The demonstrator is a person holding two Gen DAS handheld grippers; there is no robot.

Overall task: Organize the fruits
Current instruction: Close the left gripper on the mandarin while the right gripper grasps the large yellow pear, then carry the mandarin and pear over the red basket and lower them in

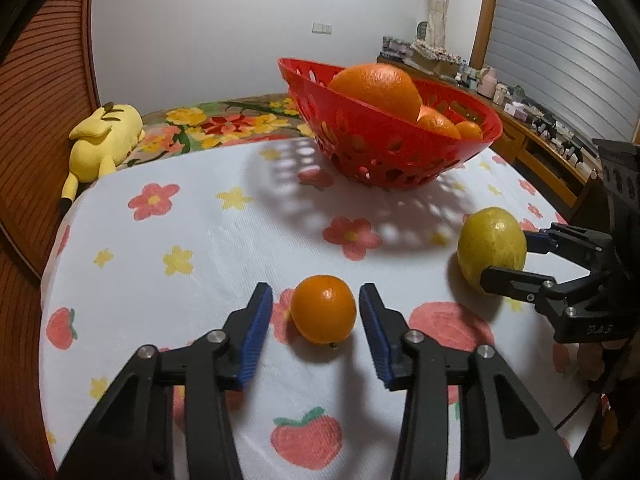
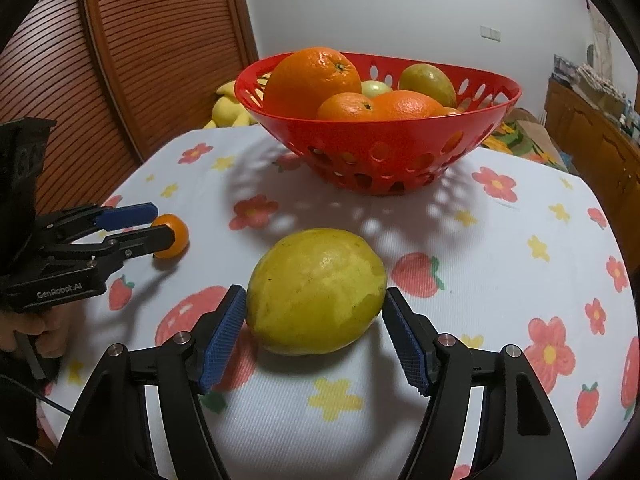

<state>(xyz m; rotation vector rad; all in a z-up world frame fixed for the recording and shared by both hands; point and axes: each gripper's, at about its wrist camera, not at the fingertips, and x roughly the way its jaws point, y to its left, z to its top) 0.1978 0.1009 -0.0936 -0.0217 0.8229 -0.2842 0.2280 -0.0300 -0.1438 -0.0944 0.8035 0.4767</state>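
A small orange mandarin [image 1: 323, 309] lies on the flowered tablecloth between the open fingers of my left gripper [image 1: 316, 308]; gaps show on both sides. It also shows in the right wrist view [image 2: 172, 236] with the left gripper [image 2: 160, 222] around it. A large yellow-green fruit [image 2: 316, 290] lies between the open fingers of my right gripper [image 2: 314, 308], close to both pads but not squeezed. In the left wrist view this fruit [image 1: 491, 249] sits at the right with the right gripper [image 1: 508, 256] around it. A red perforated basket [image 2: 400, 148] behind holds oranges and green fruits.
The basket [image 1: 400, 148] stands at the table's far middle. A yellow plush toy [image 1: 105, 136] lies on a flowered bed beyond the table's left edge. A wooden slatted door [image 2: 120, 60] is at the left; a cluttered wooden shelf [image 1: 532, 120] runs along the right.
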